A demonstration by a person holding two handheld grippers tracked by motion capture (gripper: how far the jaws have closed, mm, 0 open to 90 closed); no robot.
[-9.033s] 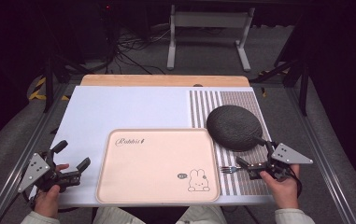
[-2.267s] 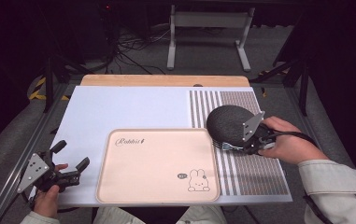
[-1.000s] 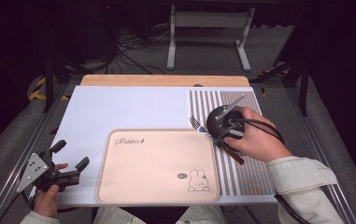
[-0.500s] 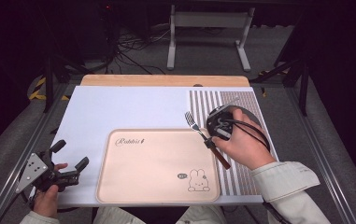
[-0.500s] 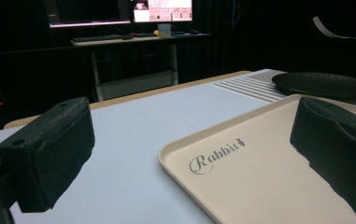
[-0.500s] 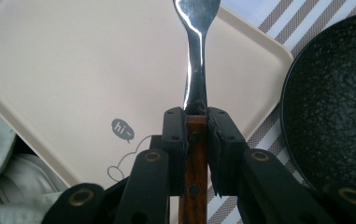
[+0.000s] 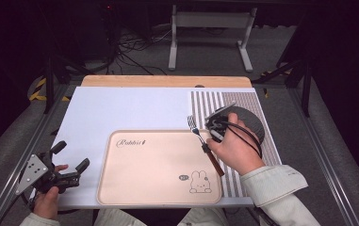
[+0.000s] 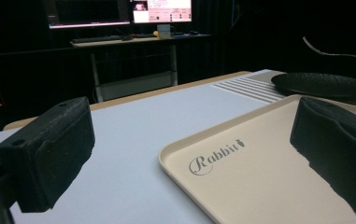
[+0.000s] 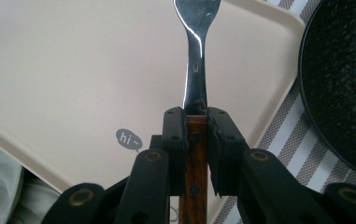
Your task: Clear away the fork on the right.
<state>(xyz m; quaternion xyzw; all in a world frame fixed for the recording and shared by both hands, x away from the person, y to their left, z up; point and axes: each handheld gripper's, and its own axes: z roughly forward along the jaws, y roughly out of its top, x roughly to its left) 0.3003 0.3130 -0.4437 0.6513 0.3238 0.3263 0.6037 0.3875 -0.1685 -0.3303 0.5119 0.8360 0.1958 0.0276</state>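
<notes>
Right tool (image 9: 195, 116) pinching fork (image 9: 195, 56) at handle; tines over tray (image 7: 134, 174) corner, probably airborne (left tool (image 7: 69, 172) spread, idle).

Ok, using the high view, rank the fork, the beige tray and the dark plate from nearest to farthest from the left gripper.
1. Beige tray, just to the right of the left gripper.
2. Fork, over the tray's right edge.
3. Dark plate, far right on the striped mat.

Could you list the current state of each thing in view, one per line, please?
fork: clamped by its wooden handle, over the tray
right gripper: shut on the fork
left gripper: open, holding nothing
tray: flat on the mat, nothing lying on it
dark plate: flat on the striped mat, nothing on it
</notes>
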